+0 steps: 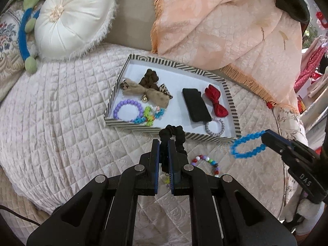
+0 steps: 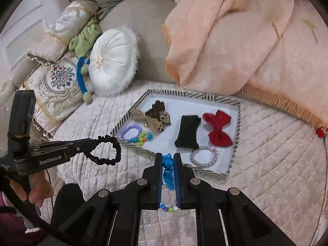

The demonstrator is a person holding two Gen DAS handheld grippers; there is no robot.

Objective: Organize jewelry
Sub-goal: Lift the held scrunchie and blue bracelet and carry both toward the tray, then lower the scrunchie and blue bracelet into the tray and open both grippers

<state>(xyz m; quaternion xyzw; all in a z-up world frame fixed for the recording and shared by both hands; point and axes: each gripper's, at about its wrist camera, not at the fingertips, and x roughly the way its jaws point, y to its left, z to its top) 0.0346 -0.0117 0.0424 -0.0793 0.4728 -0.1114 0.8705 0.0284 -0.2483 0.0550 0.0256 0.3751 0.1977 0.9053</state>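
Tray, two bows, one black scrunchie

Both views are evenly and softly lit, as by diffuse daylight; no single source is shown. Shadows are faint: a soft one is cast inside the near wall of the striped tray, and slightly darker patches lie beneath the white round cushion. Mild glare is seen on the cushion's satin and on the metal pivot pins of the left gripper. Strong barrel distortion is present; the quilted cover is bent into curves toward the edges, and dark vignetting fills the corners. The centre is rendered sharp; softness is noted on the peach throw and at the periphery. Whites in the tray floor are close to overexposed.
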